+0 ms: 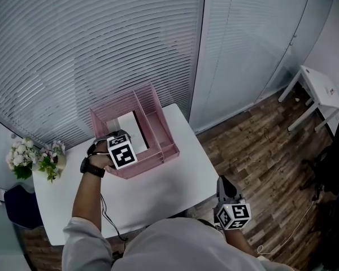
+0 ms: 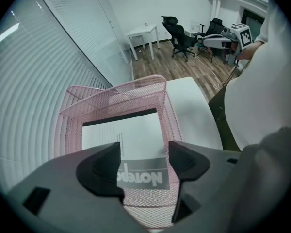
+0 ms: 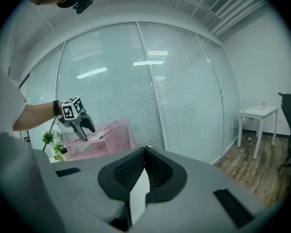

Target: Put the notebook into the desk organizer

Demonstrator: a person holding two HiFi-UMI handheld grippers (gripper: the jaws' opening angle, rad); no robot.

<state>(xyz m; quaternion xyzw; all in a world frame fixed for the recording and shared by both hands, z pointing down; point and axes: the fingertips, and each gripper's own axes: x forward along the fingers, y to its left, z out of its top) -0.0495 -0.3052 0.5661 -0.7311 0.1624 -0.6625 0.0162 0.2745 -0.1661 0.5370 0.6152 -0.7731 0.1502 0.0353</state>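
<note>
Notebook [image 2: 131, 137] lies flat inside the pink desk organizer [image 2: 136, 89] on the white worktop [image 1: 181, 174]. The left gripper [image 2: 144, 154] hovers above it, fingers released. The right gripper [image 3: 144, 154] waits well apart, fingers clenched together. Placement looks done; only withdrawing remains.

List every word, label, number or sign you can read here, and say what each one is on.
"Note…", upside down on the grey band of the white notebook in the pink wire-mesh desk organizer; later letters hidden by a jaw.
Fine print line on the notebook cover: too small to read.
Black-and-white marker cubes: square patterns, no words.
</note>
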